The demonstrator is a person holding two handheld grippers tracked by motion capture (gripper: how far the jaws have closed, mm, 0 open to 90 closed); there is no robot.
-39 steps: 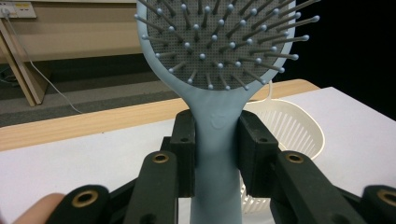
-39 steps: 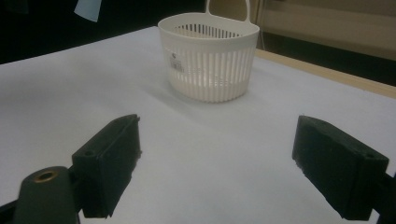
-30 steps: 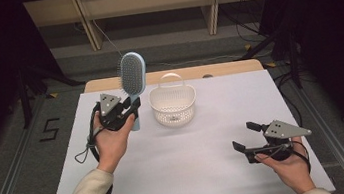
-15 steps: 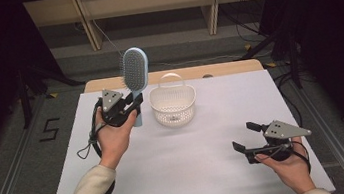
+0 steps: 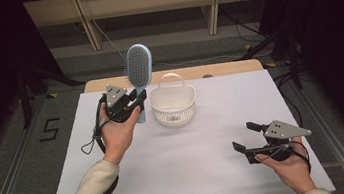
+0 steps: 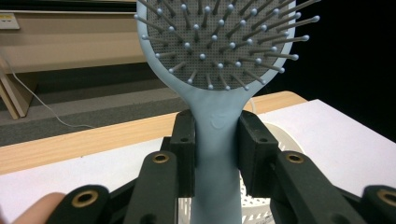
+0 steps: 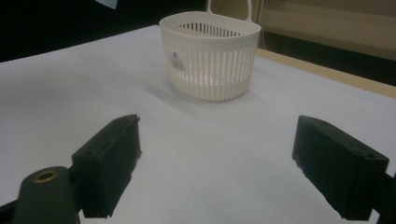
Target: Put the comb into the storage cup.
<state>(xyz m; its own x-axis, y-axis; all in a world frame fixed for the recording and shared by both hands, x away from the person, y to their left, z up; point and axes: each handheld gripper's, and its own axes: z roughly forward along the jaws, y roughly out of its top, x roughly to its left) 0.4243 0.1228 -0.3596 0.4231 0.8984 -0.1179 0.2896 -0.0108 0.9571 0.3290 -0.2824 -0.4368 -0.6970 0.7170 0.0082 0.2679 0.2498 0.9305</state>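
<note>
hairbrush (image 5: 138, 70): light blue, held upright above the table's far left, bristle head up, just left of the basket | left gripper (image 5: 129, 104): clamped on the hairbrush handle, 2 pads pressed to its sides | basket (image 5: 174, 105): white, slotted, stood on the white table (image 5: 195, 174) | right gripper (image 5: 248, 137): jaws spread wide, nothing between, kept low at the near right, well apart from the basket

1. We see a pale blue hairbrush (image 5: 139, 73) with a grey dotted pad and grey, ball-tipped bristles.
2. We see a white basket (image 5: 174, 106) with slotted walls and a perforated floor.
3. We see a white table (image 5: 207, 148) with a tan wooden far edge.
4. We see black jaws on both grippers, with brass-coloured rivets.
</note>
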